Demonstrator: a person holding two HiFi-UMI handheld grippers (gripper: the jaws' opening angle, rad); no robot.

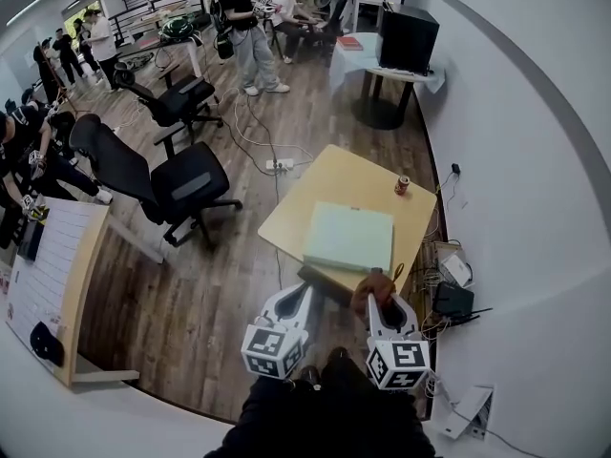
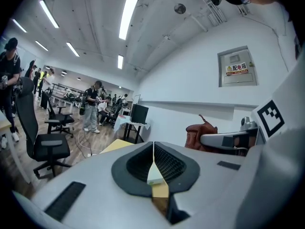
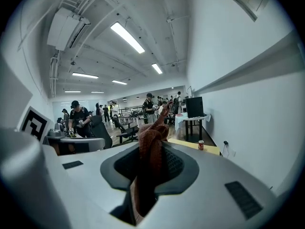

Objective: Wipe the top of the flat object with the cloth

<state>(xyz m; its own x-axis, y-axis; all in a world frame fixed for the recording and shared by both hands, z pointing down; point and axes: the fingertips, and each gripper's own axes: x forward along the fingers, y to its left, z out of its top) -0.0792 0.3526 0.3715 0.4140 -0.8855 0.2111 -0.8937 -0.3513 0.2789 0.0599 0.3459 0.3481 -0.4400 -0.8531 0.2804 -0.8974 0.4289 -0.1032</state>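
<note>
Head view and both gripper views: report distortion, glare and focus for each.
Head view: heavy fisheye bows the wall; the table and flat object are sharp under even light. Left gripper view: the strip lights blow out to white, with a black round vignette. Right gripper view: same vignette; the close cloth is slightly soft, and the room behind is clearer.

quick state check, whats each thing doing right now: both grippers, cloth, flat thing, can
left gripper, shut, nothing held
right gripper, shut on the cloth
cloth, bunched up, sticking out past the right gripper's jaws
flat object, pale green, lying flat on the table, top bare
can, upright on the table, apart from the flat object
</note>
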